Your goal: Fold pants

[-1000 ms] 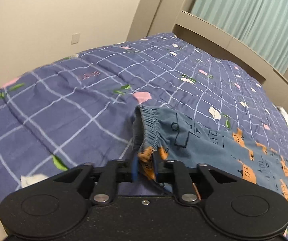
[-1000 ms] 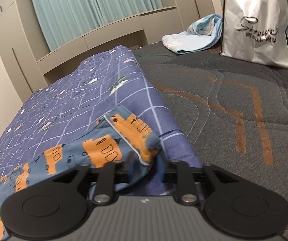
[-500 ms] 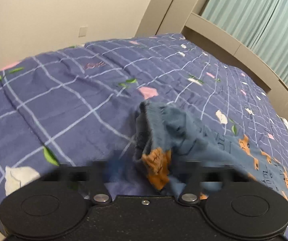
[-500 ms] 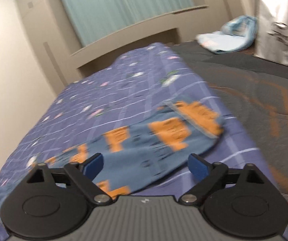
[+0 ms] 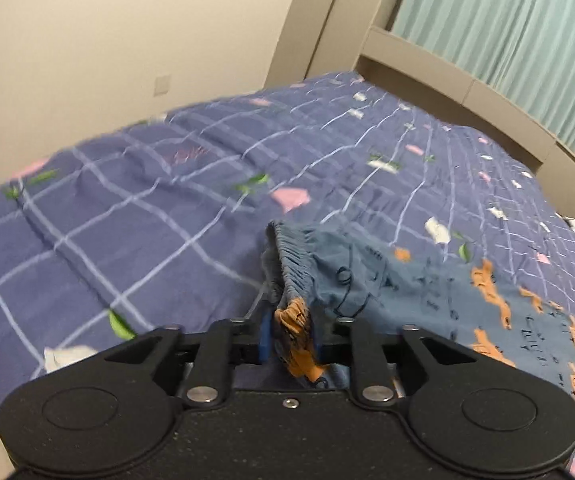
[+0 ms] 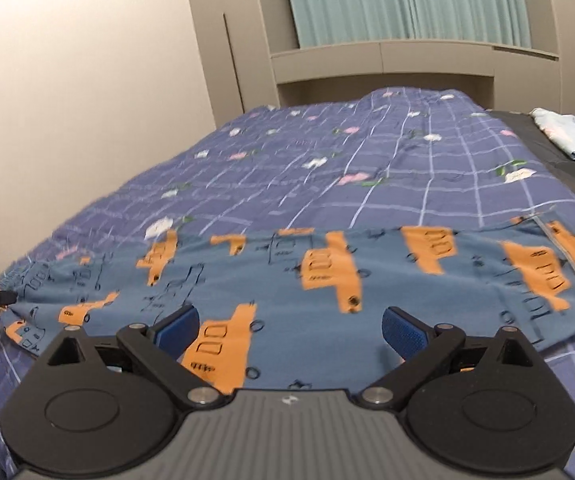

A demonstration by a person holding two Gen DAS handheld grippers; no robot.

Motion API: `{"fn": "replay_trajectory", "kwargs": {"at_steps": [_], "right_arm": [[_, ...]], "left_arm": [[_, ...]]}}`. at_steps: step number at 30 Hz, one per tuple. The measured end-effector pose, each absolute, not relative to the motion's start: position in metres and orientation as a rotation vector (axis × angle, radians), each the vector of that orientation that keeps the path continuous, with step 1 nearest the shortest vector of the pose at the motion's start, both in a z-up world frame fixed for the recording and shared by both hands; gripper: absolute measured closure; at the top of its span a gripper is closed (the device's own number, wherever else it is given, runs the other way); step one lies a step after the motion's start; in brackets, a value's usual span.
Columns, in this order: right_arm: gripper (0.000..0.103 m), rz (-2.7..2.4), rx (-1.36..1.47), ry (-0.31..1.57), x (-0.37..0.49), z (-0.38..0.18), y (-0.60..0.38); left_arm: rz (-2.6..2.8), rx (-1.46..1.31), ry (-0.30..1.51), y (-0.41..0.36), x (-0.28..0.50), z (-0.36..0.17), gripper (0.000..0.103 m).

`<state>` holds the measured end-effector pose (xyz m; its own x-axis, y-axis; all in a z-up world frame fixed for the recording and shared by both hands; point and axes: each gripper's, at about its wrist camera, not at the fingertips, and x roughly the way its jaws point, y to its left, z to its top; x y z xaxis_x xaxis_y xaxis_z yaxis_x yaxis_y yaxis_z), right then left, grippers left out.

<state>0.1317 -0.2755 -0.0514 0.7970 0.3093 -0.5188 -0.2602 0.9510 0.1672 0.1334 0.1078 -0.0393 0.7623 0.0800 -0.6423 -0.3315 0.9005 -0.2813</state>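
My left gripper (image 5: 290, 338) has the waistband end of the pants (image 6: 287, 280) bunched between its blue pads, and the jaws are opening on it right now. My right gripper (image 6: 290, 326) is spread wide with nothing in it, hovering just over the middle of the pants. They lie stretched out in a long strip across the near edge of the quilt (image 6: 327, 168).

The risk as I see it: that bunched waistband could slump into a crumpled heap as my left jaws let go, and the fold would start crooked. If my right pads bite too deep they could catch the quilt as well.

Writing? Small scribbles printed on the pants, too blurred to read.
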Motion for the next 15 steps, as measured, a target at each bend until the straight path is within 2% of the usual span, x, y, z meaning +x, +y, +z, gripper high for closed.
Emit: {"fn": "replay_trajectory", "kwargs": {"at_steps": [2,4,8,12,15], "right_arm": [[0.002,0.309,0.074,0.585,0.133,-0.054,-0.272],[0.001,0.314,0.076,0.592,0.132,-0.056,-0.273],[0.000,0.315,0.101,0.610,0.136,-0.062,-0.278],[0.000,0.316,0.117,0.625,0.138,-0.068,-0.279],[0.000,0.320,0.126,0.623,0.137,-0.070,-0.281]], "left_arm": [[0.259,-0.386,0.671,0.109,0.132,-0.036,0.024],[0.283,-0.369,0.622,0.106,0.128,-0.028,0.013],[0.283,-0.289,0.571,0.086,0.134,-0.011,0.003],[0.158,-0.252,0.526,0.051,0.152,-0.006,0.001],[-0.055,-0.370,0.527,0.027,0.174,-0.015,0.001]]}}
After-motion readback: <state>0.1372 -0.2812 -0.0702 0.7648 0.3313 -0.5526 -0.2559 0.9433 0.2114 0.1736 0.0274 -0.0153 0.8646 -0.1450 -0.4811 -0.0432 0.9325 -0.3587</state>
